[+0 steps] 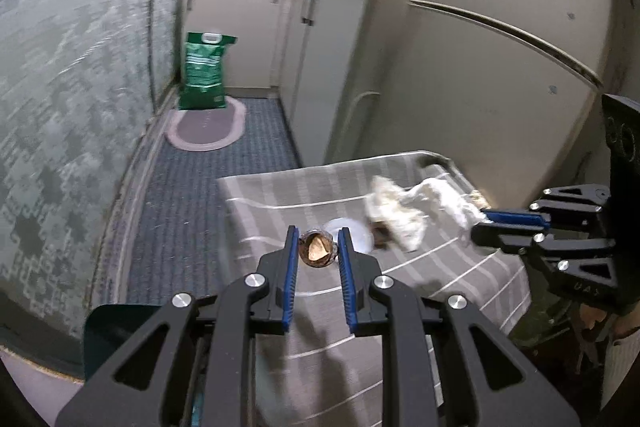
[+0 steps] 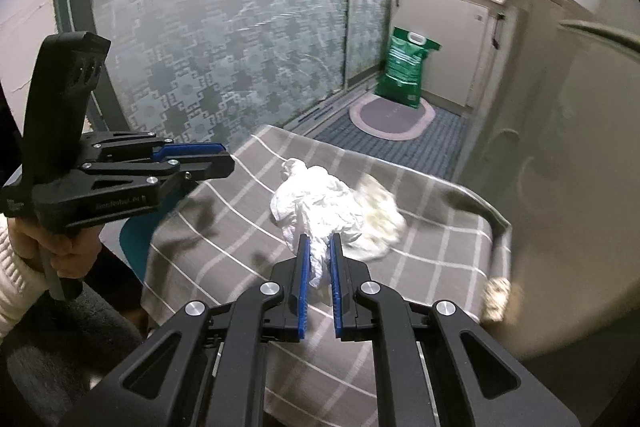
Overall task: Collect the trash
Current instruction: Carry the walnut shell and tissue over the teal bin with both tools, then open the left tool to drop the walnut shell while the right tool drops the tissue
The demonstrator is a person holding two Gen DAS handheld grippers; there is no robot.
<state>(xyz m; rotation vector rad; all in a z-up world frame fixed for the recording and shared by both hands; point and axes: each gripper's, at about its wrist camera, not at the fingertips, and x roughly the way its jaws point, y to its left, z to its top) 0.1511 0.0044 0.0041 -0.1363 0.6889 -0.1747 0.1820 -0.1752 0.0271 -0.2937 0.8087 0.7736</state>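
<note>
While a small brown crumpled wrapper [image 1: 316,249] was clamped between the pads of the left hand-held gripper [image 1: 317,247], a wad of white crumpled paper [image 2: 316,211] was pinched in the clenched right hand-held gripper [image 2: 319,251]. Both items were held above a desk covered with a grey checked cloth [image 2: 424,267]. A green bag [image 1: 205,71] was noted standing on the floor beyond, beside an oval mat [image 1: 206,127].

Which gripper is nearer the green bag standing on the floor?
Hard to call. Both grippers, left and right, are over the checked cloth, well short of the green bag.
</note>
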